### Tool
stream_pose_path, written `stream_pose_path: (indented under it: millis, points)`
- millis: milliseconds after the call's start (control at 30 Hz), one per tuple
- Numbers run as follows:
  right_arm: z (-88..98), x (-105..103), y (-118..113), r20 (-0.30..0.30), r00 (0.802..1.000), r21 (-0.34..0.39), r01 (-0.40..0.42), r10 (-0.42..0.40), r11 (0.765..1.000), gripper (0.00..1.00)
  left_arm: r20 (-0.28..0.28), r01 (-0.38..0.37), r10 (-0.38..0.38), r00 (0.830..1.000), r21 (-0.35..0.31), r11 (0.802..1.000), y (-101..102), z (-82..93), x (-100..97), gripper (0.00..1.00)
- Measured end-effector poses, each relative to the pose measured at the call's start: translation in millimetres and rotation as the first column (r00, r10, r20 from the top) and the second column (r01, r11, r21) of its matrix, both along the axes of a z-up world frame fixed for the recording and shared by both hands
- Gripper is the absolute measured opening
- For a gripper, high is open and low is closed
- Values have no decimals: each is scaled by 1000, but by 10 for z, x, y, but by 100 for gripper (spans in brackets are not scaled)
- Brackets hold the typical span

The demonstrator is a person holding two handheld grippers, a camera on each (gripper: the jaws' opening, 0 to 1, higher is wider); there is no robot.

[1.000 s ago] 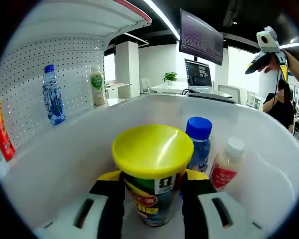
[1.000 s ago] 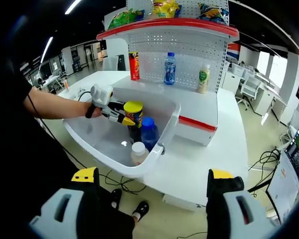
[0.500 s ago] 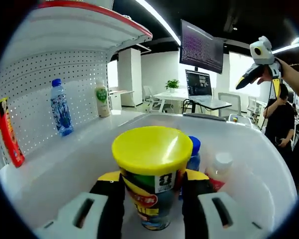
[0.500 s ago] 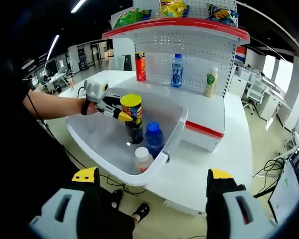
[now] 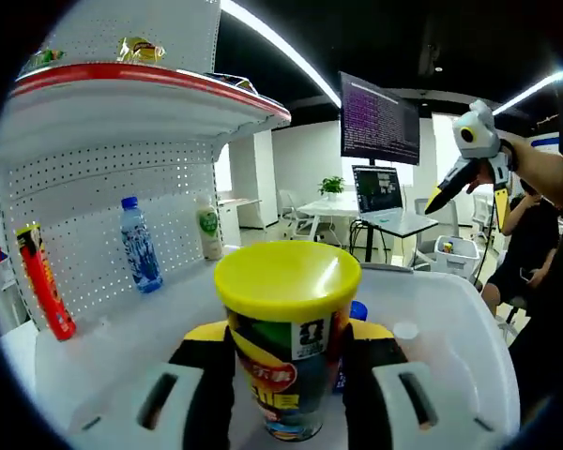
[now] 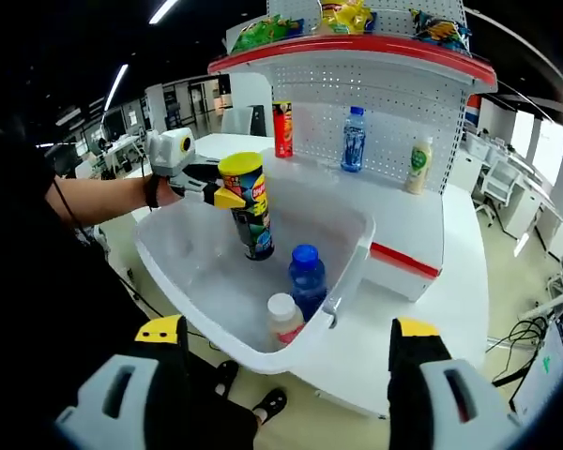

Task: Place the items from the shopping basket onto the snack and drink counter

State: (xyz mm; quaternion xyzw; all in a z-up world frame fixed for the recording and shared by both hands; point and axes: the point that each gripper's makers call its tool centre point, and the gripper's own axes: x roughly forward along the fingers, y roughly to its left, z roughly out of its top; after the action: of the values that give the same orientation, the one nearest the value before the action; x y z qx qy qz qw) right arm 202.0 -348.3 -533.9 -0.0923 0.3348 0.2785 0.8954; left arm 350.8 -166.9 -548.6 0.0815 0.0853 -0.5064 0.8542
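Observation:
My left gripper (image 5: 288, 352) is shut on a tall chip can with a yellow lid (image 5: 286, 328), held upright above the white shopping basket (image 5: 469, 319). In the right gripper view the same chip can (image 6: 248, 204) hangs over the basket (image 6: 349, 267) in the left gripper (image 6: 227, 197), held by a person's hand. A blue-capped water bottle (image 6: 307, 278) and a white-capped bottle (image 6: 283, 319) stand in the basket. My right gripper (image 6: 286, 352) is open and held off the counter's near side, nothing between its jaws. It also appears at the upper right of the left gripper view (image 5: 460, 187).
The white counter shelf (image 6: 408, 211) holds a red chip can (image 6: 282, 128), a blue water bottle (image 6: 353, 139) and a pale green-label bottle (image 6: 416, 166) against a pegboard back. Snack bags lie on the red-edged top shelf (image 6: 357, 42). Desks and monitors stand beyond.
The left gripper has lifted the chip can up out of the basket, leaving the two bottles inside. The right gripper's camera drifted slightly; its jaws stayed open.

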Motion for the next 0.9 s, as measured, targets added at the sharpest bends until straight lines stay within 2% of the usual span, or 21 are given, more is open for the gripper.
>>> stream_pose_path:
  millis: [167, 300, 433, 533, 700, 900]
  points:
    - [-18, 32, 64, -1, 1000, 1, -21, 21, 1000, 84, 16, -5, 6, 1000, -15, 1000, 59, 216, -10, 45]
    - [28, 44, 117, 10, 999, 1, -41, 41, 999, 83, 17, -25, 26, 1000, -56, 998, 86, 432, -28, 45]
    - [53, 73, 137, 20, 998, 8, -52, 52, 999, 83, 47, -23, 26, 999, -67, 997, 76, 621, -77, 45]
    - [55, 93, 149, 28, 998, 11, -55, 55, 998, 83, 81, -34, 39, 996, -58, 998, 99, 715, -73, 45]
    - [86, 137, 153, 49, 998, 29, -43, 41, 999, 82, 70, -61, 66, 995, -82, 995, 162, 859, -53, 45]
    - [71, 122, 172, 46, 998, 30, -54, 52, 998, 82, 104, -77, 84, 991, -68, 995, 223, 1026, -51, 45]
